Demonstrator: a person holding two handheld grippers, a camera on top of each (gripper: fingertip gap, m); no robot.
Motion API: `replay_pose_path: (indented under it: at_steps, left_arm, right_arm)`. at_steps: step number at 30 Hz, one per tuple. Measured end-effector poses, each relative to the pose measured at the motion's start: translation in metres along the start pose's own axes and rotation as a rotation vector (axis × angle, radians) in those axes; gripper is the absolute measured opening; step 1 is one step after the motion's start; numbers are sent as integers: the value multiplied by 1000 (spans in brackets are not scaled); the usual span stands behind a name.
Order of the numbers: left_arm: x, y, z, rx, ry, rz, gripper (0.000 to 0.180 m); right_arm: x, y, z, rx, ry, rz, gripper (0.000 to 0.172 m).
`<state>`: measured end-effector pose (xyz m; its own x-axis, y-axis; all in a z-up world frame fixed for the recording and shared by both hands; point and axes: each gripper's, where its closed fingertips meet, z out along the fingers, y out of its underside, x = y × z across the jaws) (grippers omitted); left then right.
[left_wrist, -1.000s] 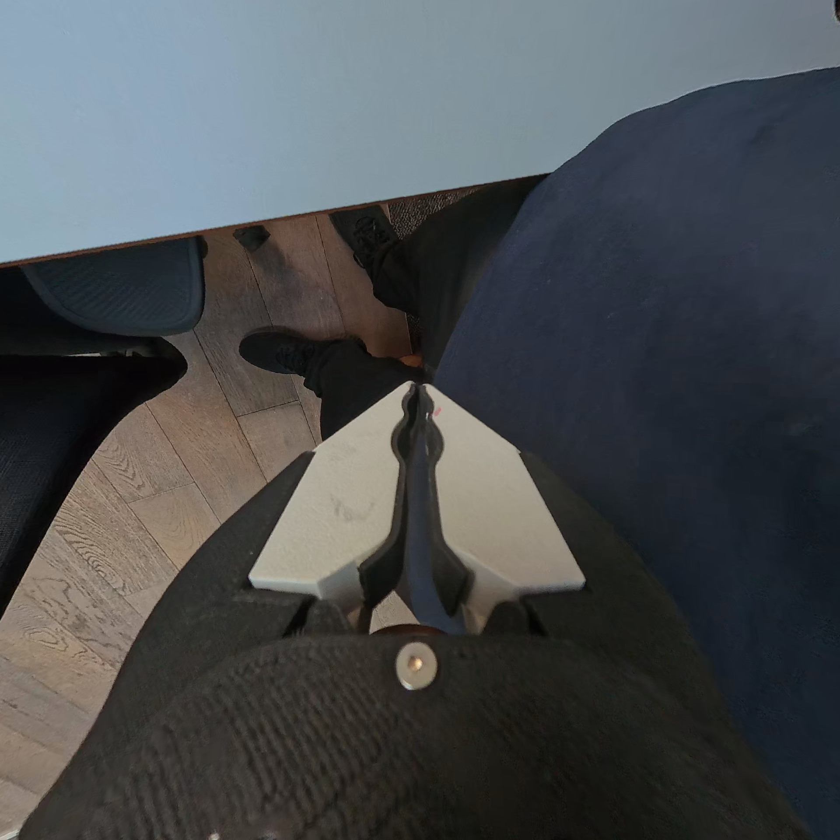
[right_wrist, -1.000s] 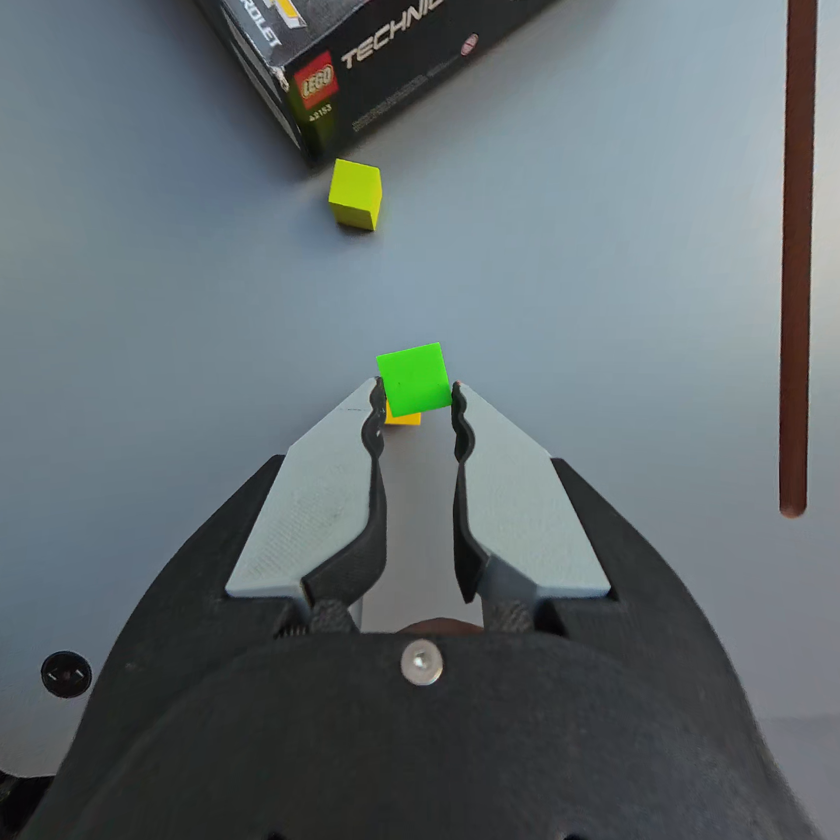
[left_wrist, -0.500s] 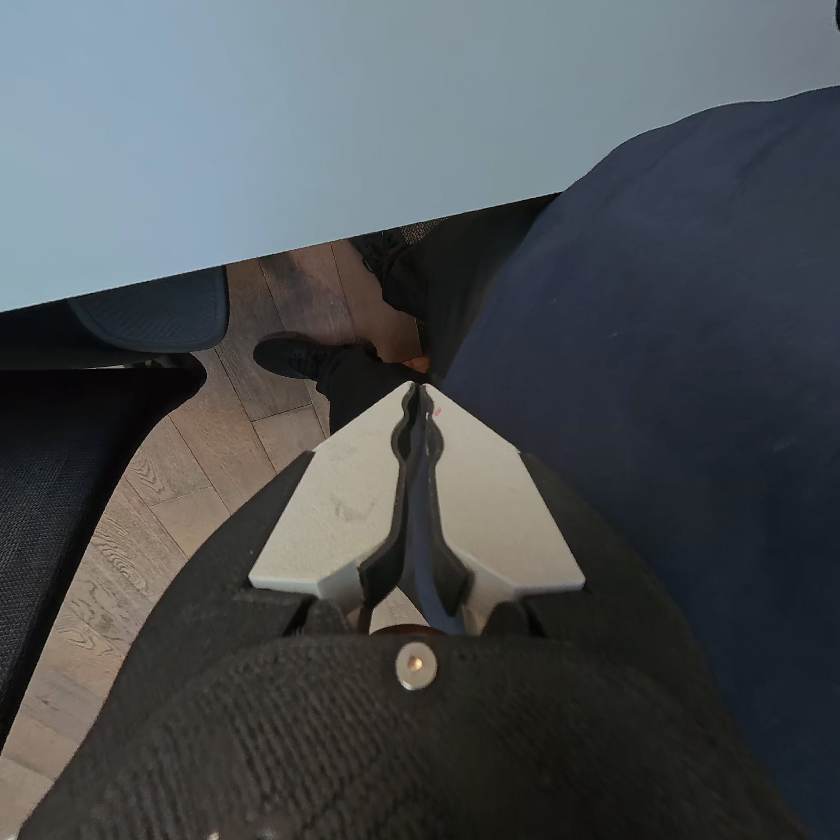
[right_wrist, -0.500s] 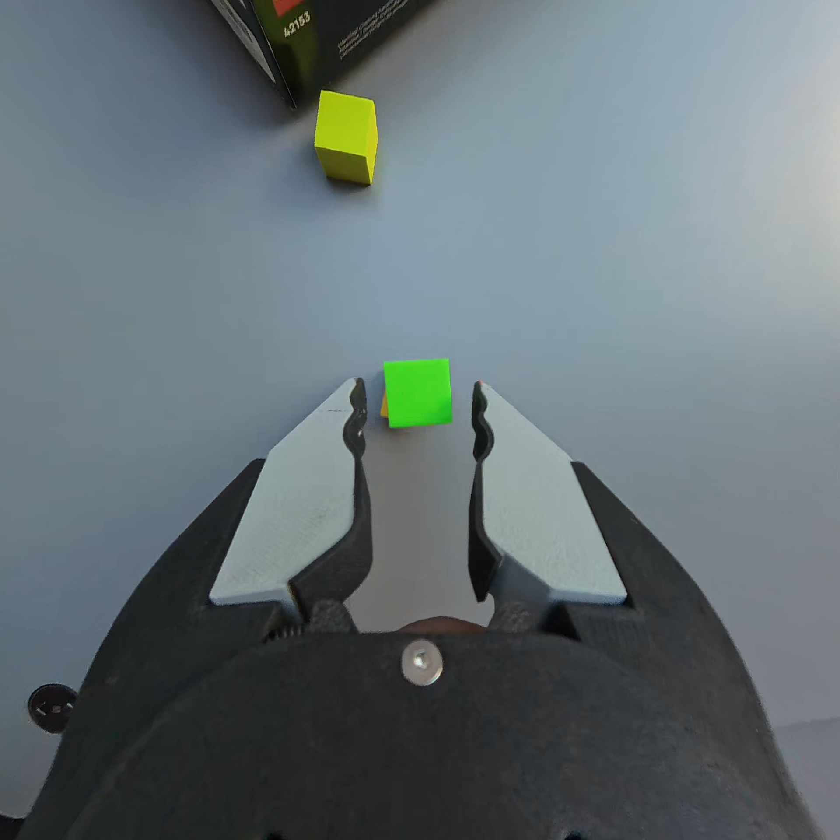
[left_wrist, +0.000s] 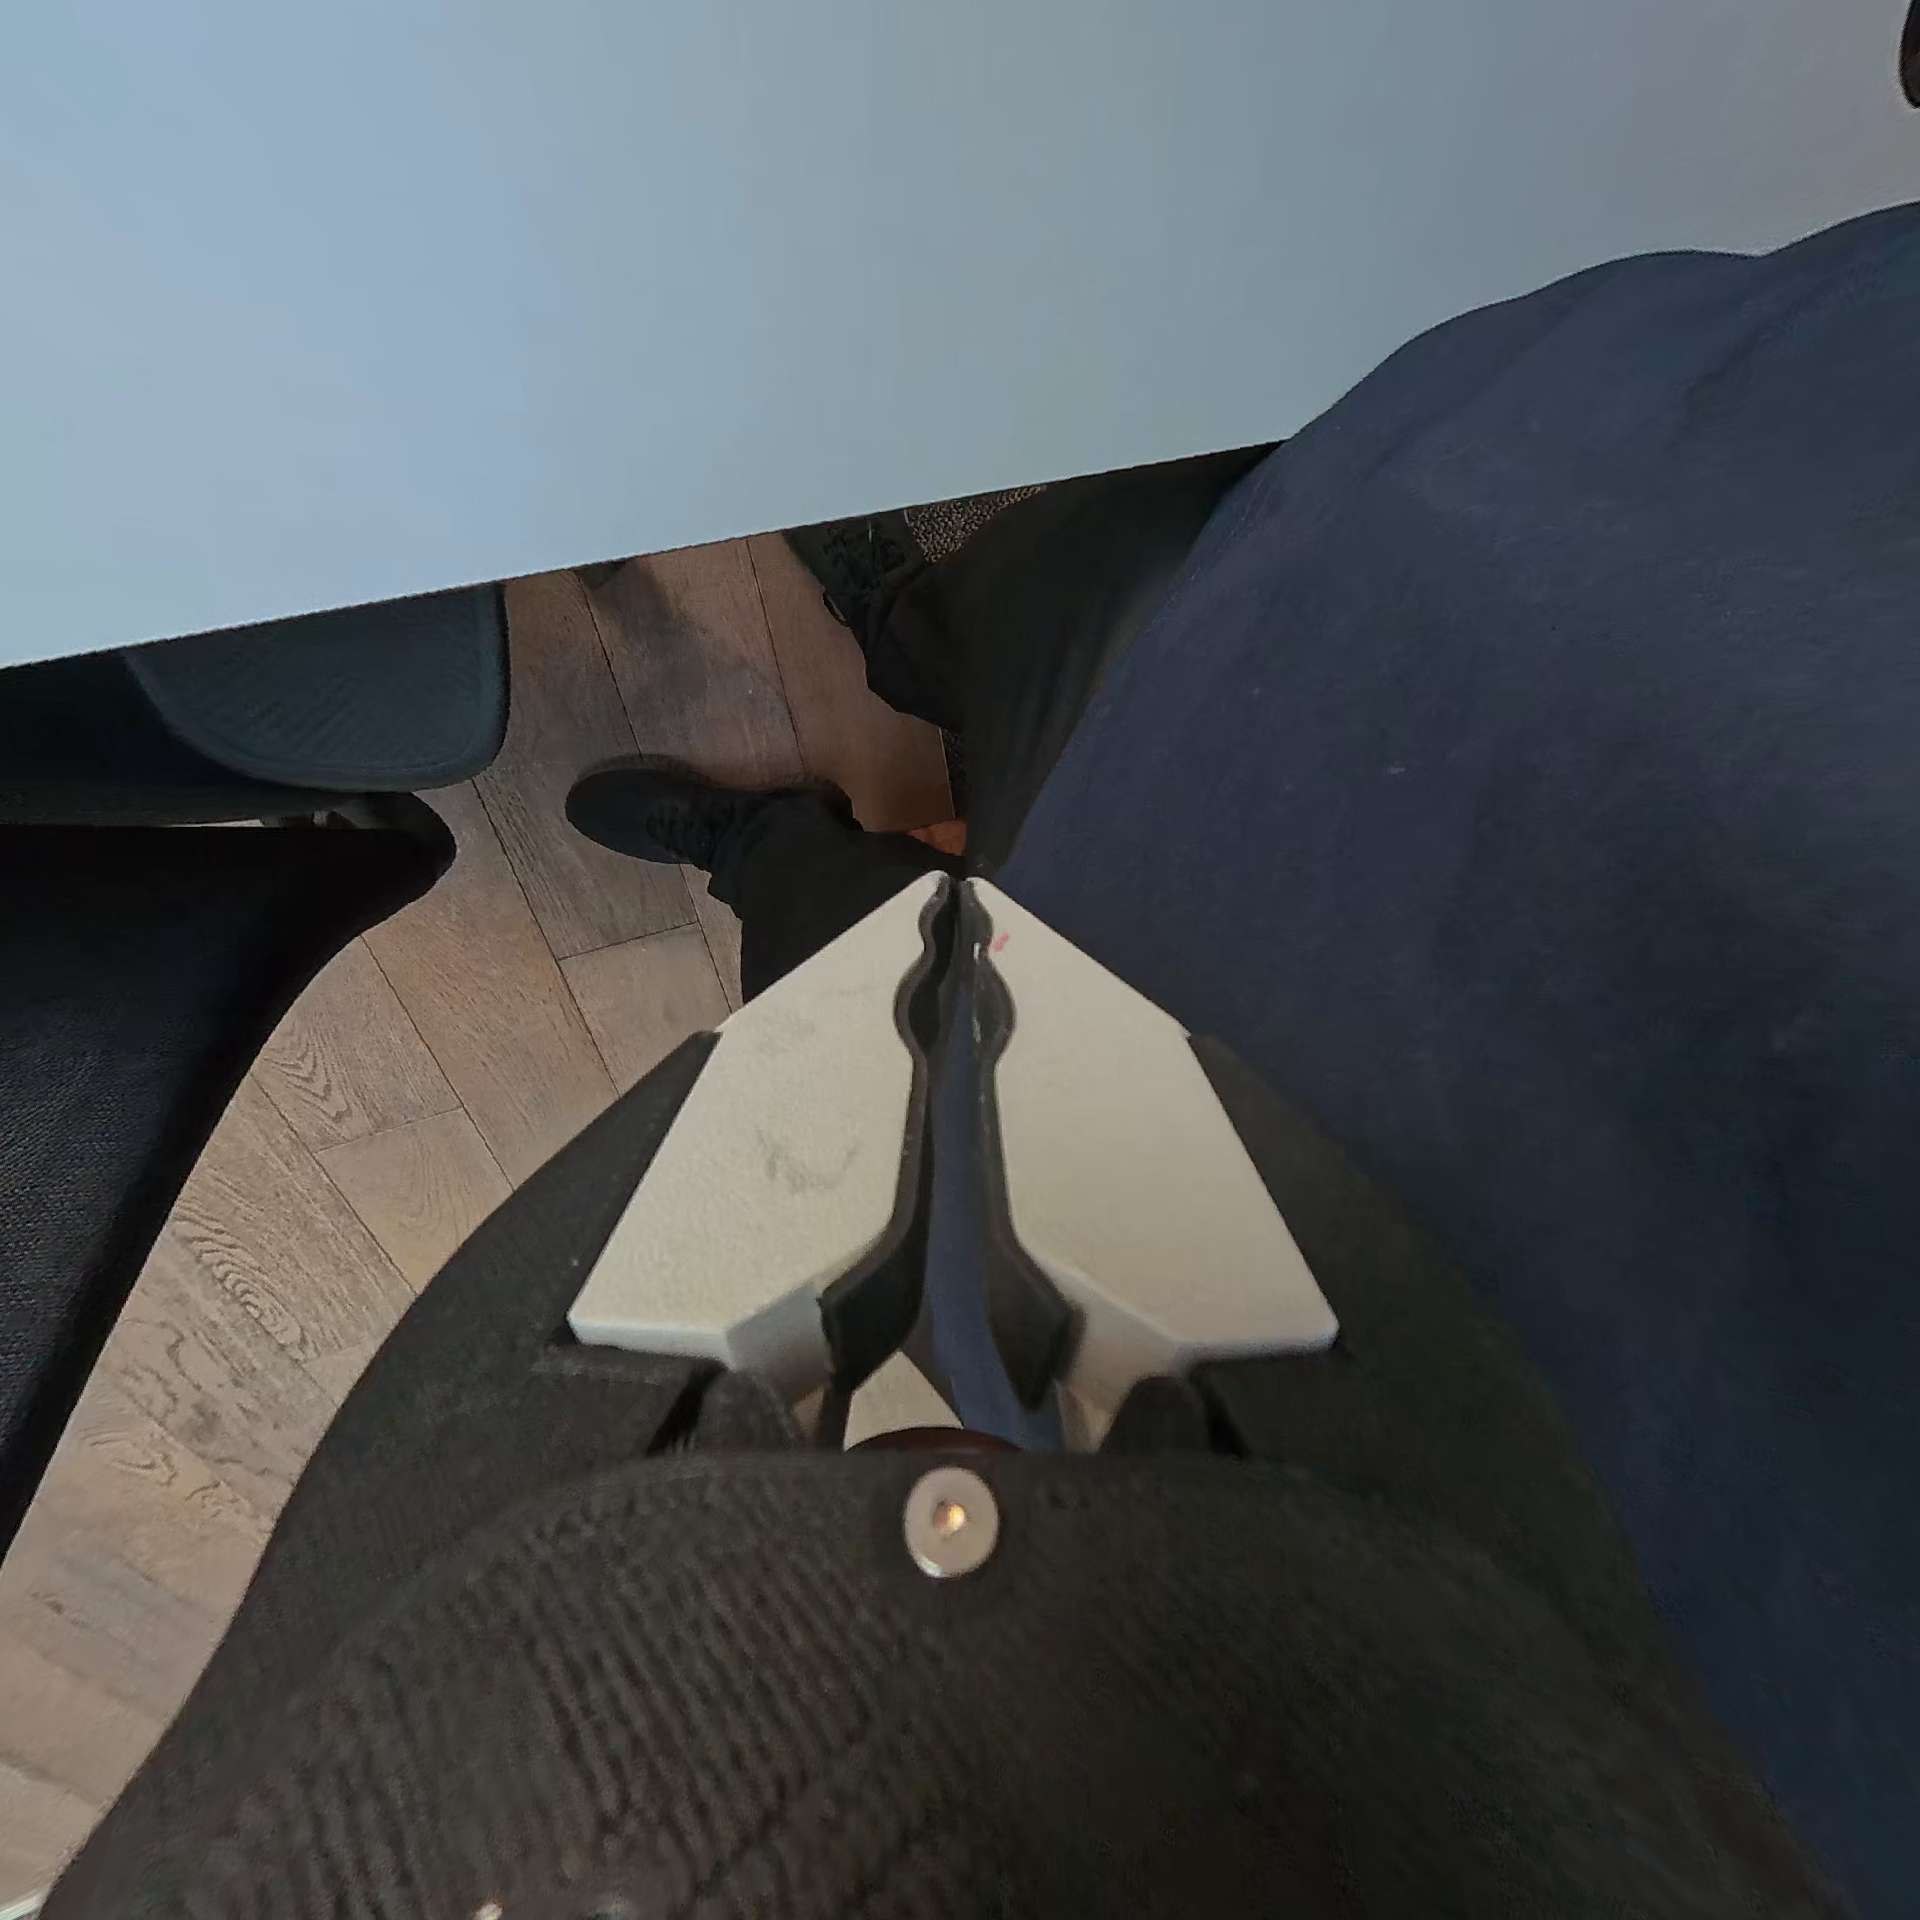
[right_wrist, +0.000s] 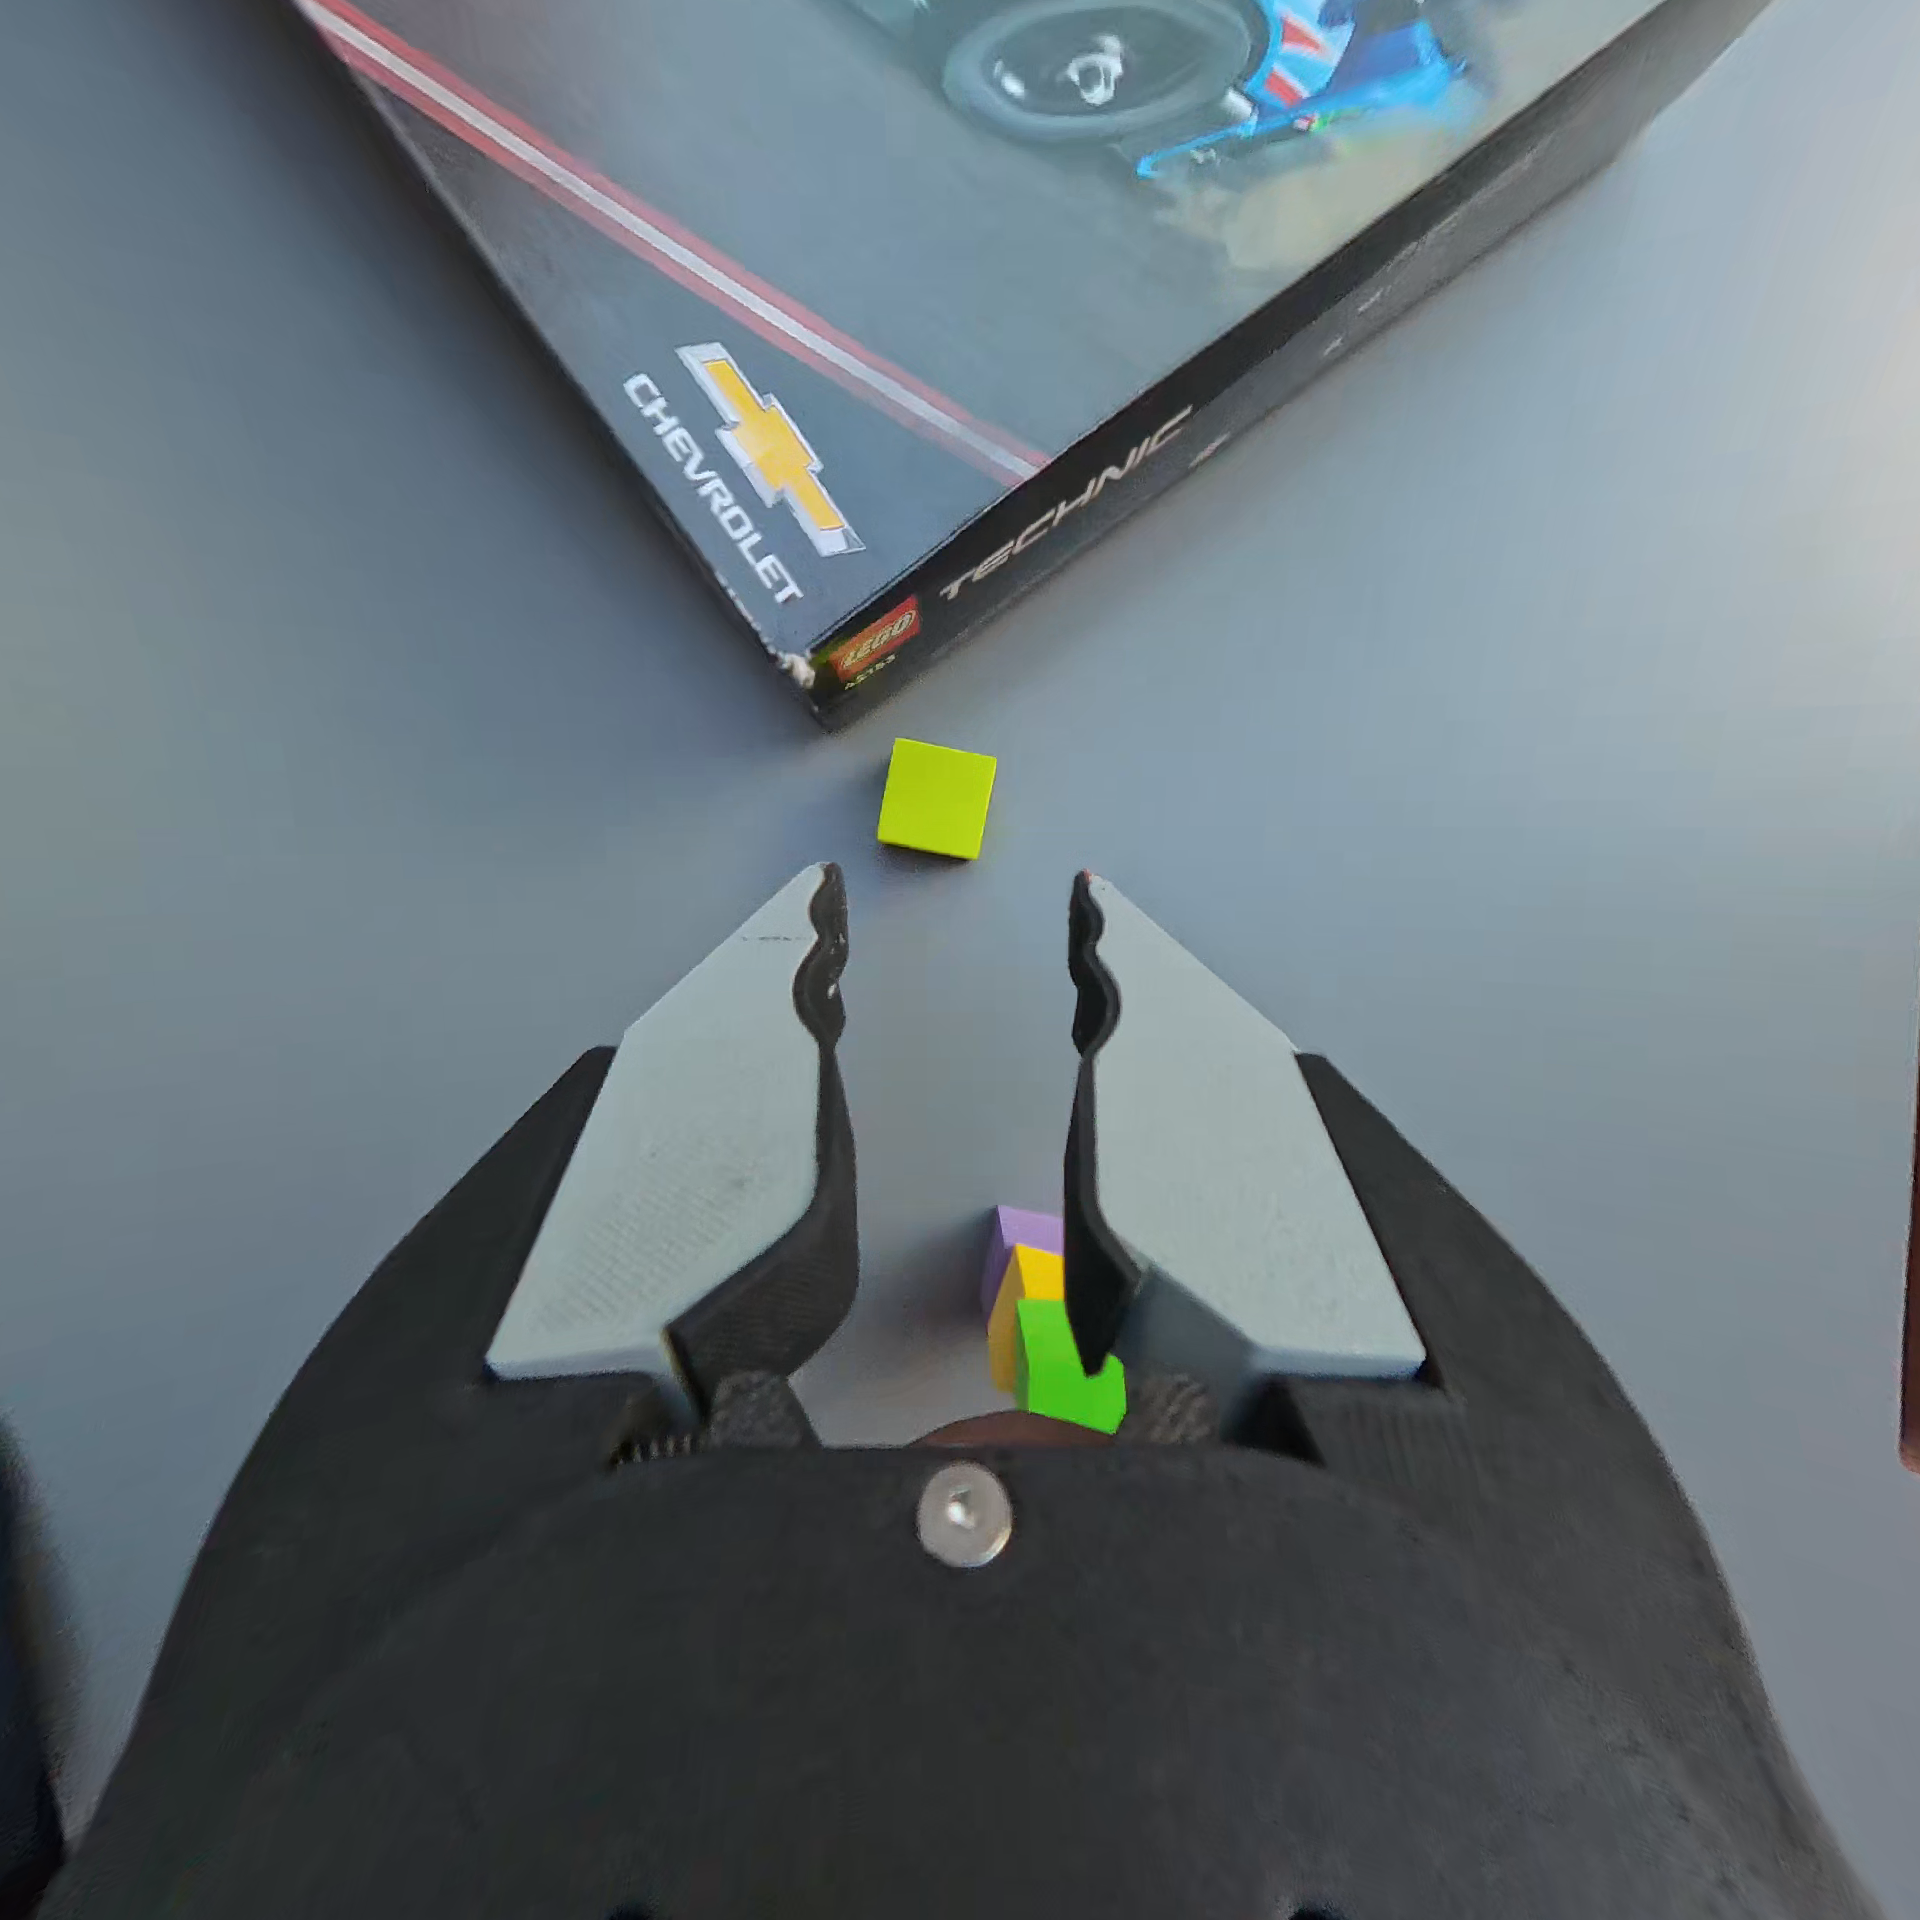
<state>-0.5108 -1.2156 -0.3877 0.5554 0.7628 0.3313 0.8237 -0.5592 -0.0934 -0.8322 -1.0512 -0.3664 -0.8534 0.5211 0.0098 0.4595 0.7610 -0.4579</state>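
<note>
My right gripper (right_wrist: 956, 883) is open and empty above the grey table (right_wrist: 312, 831). A lime-yellow cube (right_wrist: 937, 798) lies on the table just beyond the fingertips. A stack of cubes stands far below between the finger bases: a green cube (right_wrist: 1060, 1366) on a yellow cube (right_wrist: 1023, 1294) on a purple cube (right_wrist: 1016, 1236). My left gripper (left_wrist: 954, 883) is shut with nothing in it, held off the table's near edge (left_wrist: 727, 530) over the person's dark trousers (left_wrist: 821, 894).
A dark toy box (right_wrist: 935, 312) lies on the table beyond the lime-yellow cube. In the left wrist view, a navy garment (left_wrist: 1507, 831) fills the right, with a wooden floor (left_wrist: 364, 1091), a black shoe (left_wrist: 649, 816) and a black chair seat (left_wrist: 135, 1039) below. One gripper's finger ends stand about 35 centimetres off the other's.
My right gripper opened and let go of the green cube on top of the stack, then rose and moved forward toward the lime-yellow cube. The left gripper stayed shut and barely moved.
</note>
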Motion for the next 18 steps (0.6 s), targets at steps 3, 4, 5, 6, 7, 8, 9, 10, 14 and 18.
replay_pose_path:
  at_steps: [3, 4, 5, 6, 7, 8, 9, 10, 14, 18]
  left_arm:
    - [-3, 4, -2, 1, -6, -15, 0]
    - [-4, 6, -2, 0, -8, -20, 0]
    - [-4, 7, -2, 2, -7, -26, 0]
    - [-4, 9, -2, 3, -4, -32, 0]
    - [-4, 10, -2, 3, -3, -36, 0]
    - [-4, 12, -1, 3, -3, -38, 0]
    - [-3, 13, -1, 3, -2, -39, 0]
    - [-3, 14, 0, 2, 2, -40, 0]
    - [-2, 15, 1, -3, 6, -28, 0]
    - [-8, 11, -3, 17, 4, -31, 0]
  right_arm:
    - [1, 1, 26, -109, 15, 42, 42]
    - [3, 2, 33, -138, 29, 41, 41]
    - [3, 5, 40, -163, 25, 40, 40]
    - [1, 8, 46, -193, 8, 46, 41]
    - [-1, 11, 51, -214, -5, 54, 41]
    - [-2, 13, 56, -228, -12, 58, 40]
    - [-3, 16, 61, -247, -16, 60, 39]
    - [-5, 18, 65, -267, -22, 61, 37]
    - [-3, 19, 66, -299, 8, 35, 27]
    - [5, -8, 13, -133, 22, 75, 27]
